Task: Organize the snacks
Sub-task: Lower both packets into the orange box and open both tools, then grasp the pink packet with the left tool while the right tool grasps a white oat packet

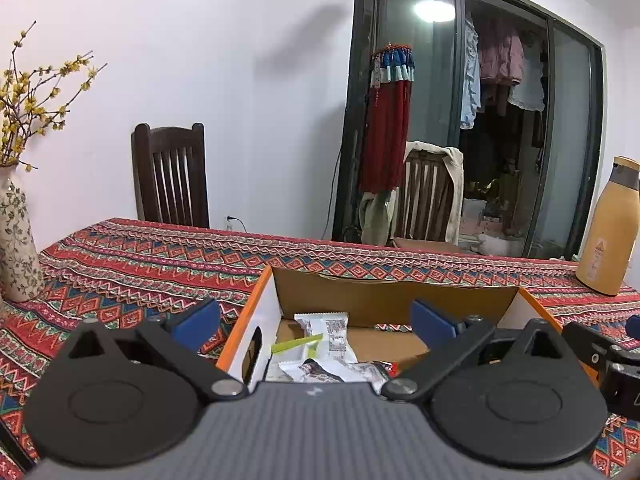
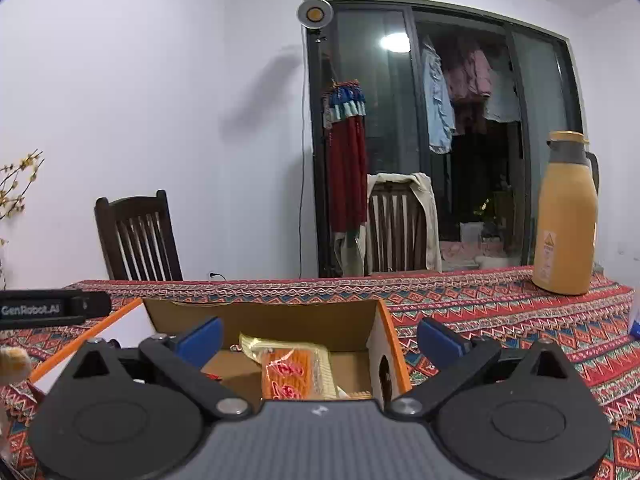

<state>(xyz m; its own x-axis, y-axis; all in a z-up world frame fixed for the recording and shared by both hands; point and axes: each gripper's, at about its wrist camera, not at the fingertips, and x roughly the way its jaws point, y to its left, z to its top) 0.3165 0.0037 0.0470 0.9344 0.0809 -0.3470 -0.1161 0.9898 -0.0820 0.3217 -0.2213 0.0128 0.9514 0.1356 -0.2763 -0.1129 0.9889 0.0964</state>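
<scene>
Both grippers gape wide over the box, nothing between the blue pads. Left gripper (image 1: pixel 316 318) sits above the box's left end; right gripper (image 2: pixel 320 338) above its right end, its own left pad (image 2: pixel 200 338) inside the wall line, the right pad outside

Below the left one: white snack packets (image 1: pixel 328 334) lying loose on the cardboard floor, a green strip (image 1: pixel 298 345) across them, more wrappers (image 1: pixel 320 372) nearer me, partly hidden by the gripper body

Below the right one: an orange cracker pack (image 2: pixel 288 368) in clear wrap, leaning lengthwise toward the back wall

Cardboard box (image 1: pixel 380 296) orange-edged, open-topped, on the patterned tablecloth (image 2: pixel 500 312)

My reading: both loads look dropped in, so the step is to lift clear. Best done straight up before swinging sideways, jaws kept wide, so no pad catches the orange rim or drags a wrapper out. The cracker pack looks slippery and propped; a nudge could tip it

Further off: yellow flask (image 2: pixel 564 216) at the table's right, flowered vase (image 1: pixel 16 240) at its left, two dark chairs beyond, glass door at the back
</scene>
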